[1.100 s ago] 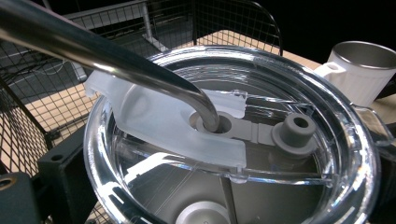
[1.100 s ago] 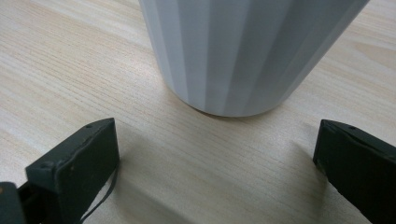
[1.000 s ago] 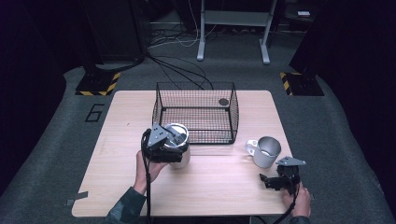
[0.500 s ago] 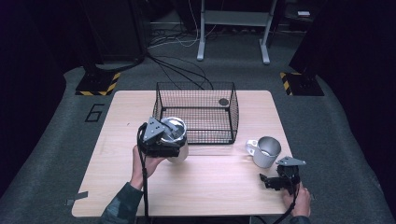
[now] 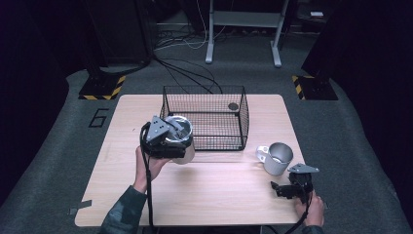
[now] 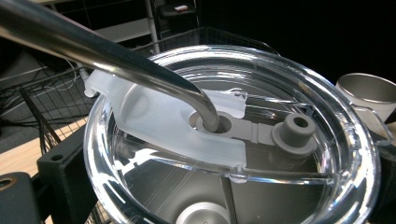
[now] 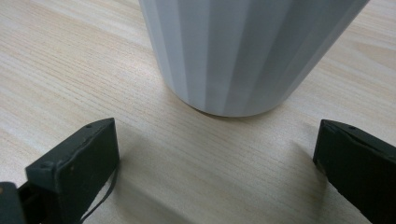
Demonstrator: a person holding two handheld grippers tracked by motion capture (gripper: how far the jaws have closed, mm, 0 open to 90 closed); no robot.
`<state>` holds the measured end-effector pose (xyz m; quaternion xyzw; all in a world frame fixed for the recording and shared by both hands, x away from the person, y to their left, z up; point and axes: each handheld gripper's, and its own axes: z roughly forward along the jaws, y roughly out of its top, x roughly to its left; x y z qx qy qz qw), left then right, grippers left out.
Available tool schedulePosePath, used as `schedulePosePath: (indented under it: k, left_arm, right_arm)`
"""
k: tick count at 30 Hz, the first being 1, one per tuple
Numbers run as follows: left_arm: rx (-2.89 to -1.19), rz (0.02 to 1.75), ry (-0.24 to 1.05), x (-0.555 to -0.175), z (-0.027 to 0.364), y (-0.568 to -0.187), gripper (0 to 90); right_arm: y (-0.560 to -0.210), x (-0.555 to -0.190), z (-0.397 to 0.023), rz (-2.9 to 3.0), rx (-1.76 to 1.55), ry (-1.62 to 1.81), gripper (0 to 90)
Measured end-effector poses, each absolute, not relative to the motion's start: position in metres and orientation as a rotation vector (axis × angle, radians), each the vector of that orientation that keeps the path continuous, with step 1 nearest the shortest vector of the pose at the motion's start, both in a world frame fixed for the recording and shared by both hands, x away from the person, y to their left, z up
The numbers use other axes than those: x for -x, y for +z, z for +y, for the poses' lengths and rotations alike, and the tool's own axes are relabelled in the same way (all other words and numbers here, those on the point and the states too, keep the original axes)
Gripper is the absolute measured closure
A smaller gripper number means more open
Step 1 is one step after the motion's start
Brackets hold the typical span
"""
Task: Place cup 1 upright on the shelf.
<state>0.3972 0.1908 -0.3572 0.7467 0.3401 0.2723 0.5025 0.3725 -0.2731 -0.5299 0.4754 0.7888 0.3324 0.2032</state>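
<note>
We are lifting a lidded tumbler toward the wire basket.

We are holding the left gripper (image 5: 171, 141) closed around the steel tumbler (image 5: 182, 139) just in front of the wire basket's (image 5: 204, 117) near-left corner, raised off the table (image 5: 224, 190) as far as we can judge. Its clear lid (image 6: 233, 140) is on, a bent metal straw (image 6: 116, 56) is running through it, and no liquid is showing inside. The next move calls for clearing the basket's rim. The basket is holding one small dark disc (image 5: 233, 106) at its far side. To the basket's right, we are resting the right gripper (image 5: 290, 187), wide open and holding nothing, before a ribbed mug (image 5: 276, 157).
</note>
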Motion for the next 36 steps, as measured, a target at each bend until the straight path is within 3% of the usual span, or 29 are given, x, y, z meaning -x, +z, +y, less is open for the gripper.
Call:
schedulePosePath:
  k: [36]
  left_arm:
    - [-1.777,0.805,0.7,-0.415,0.194,-0.323,3.9]
  right_arm:
    - [-0.53,-0.373,-0.273,2.2,-1.327,0.928,0.0]
